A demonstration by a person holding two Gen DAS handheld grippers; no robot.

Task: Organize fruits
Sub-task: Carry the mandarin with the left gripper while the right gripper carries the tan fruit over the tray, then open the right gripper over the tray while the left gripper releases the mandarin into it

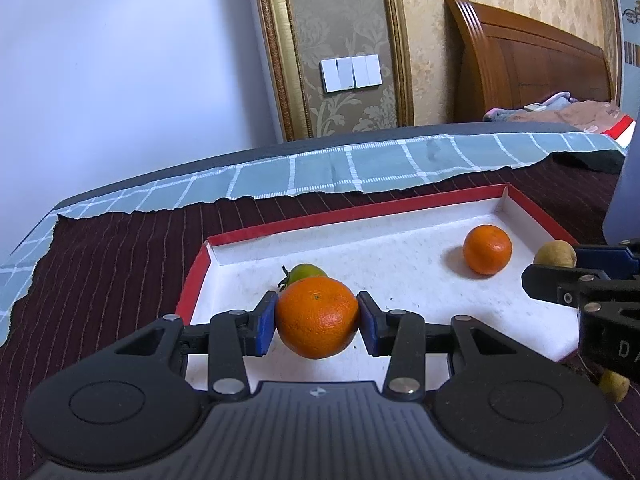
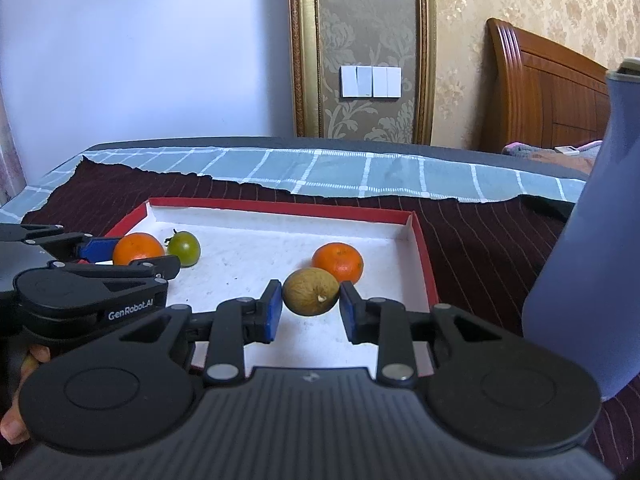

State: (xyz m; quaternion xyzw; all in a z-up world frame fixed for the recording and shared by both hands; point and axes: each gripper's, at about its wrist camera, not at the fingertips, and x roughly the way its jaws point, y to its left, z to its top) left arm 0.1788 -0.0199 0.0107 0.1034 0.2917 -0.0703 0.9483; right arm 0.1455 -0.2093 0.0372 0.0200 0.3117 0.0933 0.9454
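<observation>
Left wrist footage looked over a table draped in a dark maroon striped cloth (image 1: 120, 240), with a pale green checked cloth (image 1: 360, 168) lying along its far edge. On the maroon cloth sat a shallow red-rimmed tray (image 1: 304, 222) with a white floor, the largest of the task's things. A tall blue-grey bottle (image 2: 580, 280) stood on the cloth just right of the tray.

Next in size came the two tools. The left gripper (image 1: 318, 320) hung over the near left part of the tray, its blue pads (image 1: 265, 322) clamped on both sides of a big orange (image 1: 317, 317), which appeared lifted a little off the tray floor. The right gripper (image 2: 310, 306) was over the near right part of the tray. A brownish-yellow fruit (image 2: 311, 291) sat between its pads; the left pad touched it, while on the right side I could not tell whether there was contact or a thin gap, so the grip was uncertain.

A second orange (image 2: 338, 262) rested on the tray floor toward the far right corner, just behind the brownish fruit. A small green tomato (image 2: 184, 249) with its stem on lay near the tray's left wall, just behind the held orange. Another small yellowish fruit (image 1: 614, 386) lay on the maroon cloth outside the tray, near its right front corner, partly hidden by the right tool.
</observation>
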